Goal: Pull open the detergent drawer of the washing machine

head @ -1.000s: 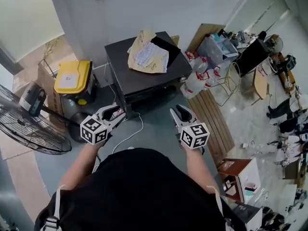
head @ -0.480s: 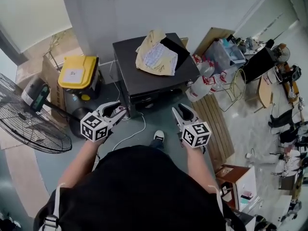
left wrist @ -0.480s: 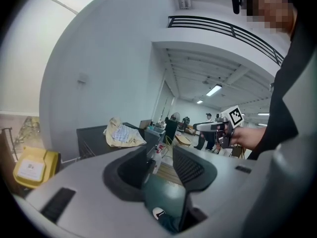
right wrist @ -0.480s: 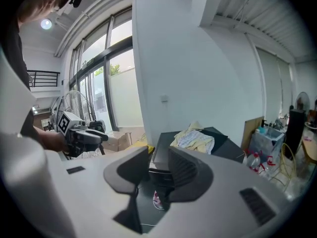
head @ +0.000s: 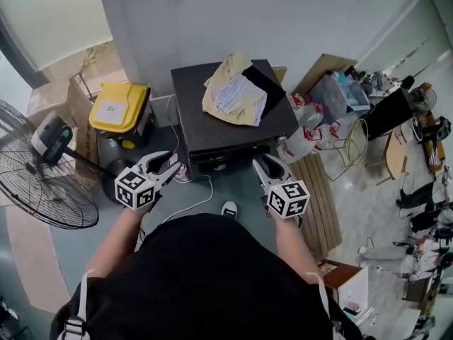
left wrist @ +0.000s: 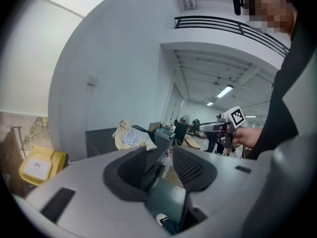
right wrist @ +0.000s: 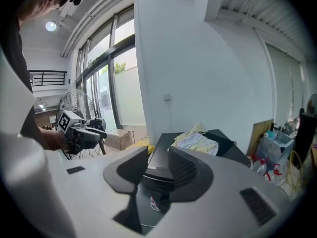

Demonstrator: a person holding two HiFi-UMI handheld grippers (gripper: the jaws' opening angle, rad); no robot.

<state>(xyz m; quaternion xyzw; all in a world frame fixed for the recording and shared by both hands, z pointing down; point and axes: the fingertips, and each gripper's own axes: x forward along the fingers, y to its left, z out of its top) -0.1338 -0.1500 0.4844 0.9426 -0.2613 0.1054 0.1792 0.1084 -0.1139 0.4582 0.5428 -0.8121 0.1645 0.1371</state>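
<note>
The jaws of the left gripper [head: 170, 167] and the right gripper [head: 265, 161] are standing open, holding nothing, near the front of the dark washing machine [head: 219, 115] by the wall. I cannot make out its drawer. A yellow cloth [head: 233, 91] is lying on top, a white cable [head: 202, 197] is trailing on the floor in front, and a yellow box [head: 117, 108] is sitting at its left.
</note>
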